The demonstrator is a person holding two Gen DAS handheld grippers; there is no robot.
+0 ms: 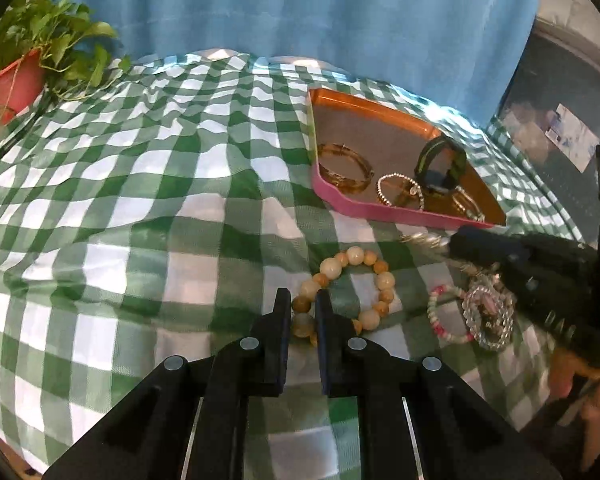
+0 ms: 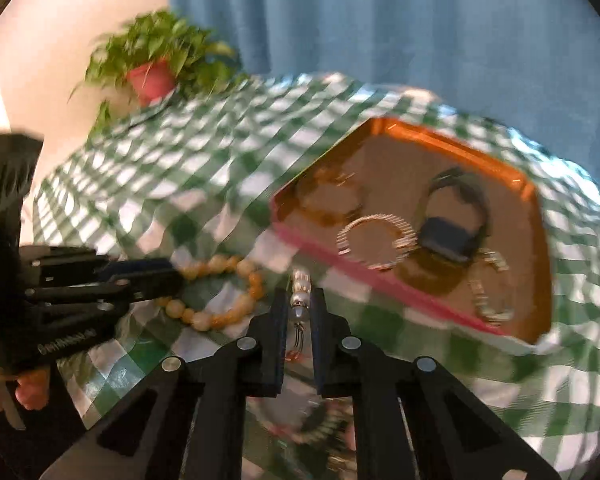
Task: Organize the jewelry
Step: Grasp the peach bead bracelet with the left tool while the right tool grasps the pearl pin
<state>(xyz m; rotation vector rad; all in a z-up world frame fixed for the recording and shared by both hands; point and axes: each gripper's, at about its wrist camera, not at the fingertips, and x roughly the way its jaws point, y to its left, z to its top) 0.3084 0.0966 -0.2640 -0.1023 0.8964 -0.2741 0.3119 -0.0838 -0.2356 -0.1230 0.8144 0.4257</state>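
Note:
A pink-rimmed tray (image 1: 396, 212) (image 2: 320, 252) at the right holds an amber bangle (image 1: 346, 170), a silver bead bracelet (image 1: 400, 190), a dark watch (image 1: 440, 164) and a chain. A cream bead bracelet (image 1: 352, 292) (image 2: 220, 292) lies on the cloth in front of it. My left gripper (image 1: 303, 300) is shut on this bracelet's near side. My right gripper (image 2: 300, 300) (image 1: 460, 240) is shut on a silver beaded piece (image 2: 301, 292), held just above the cloth near the tray's front rim. A pink-and-white bracelet (image 1: 444, 316) and a clear crystal bracelet (image 1: 490, 316) lie at the right.
A green-and-white checked cloth (image 1: 140, 200) covers the table, wrinkled. A potted plant in a red pot (image 1: 20, 80) (image 2: 152, 76) stands at the far left corner. A blue curtain (image 1: 320, 8) hangs behind. The right wrist view is blurred by motion.

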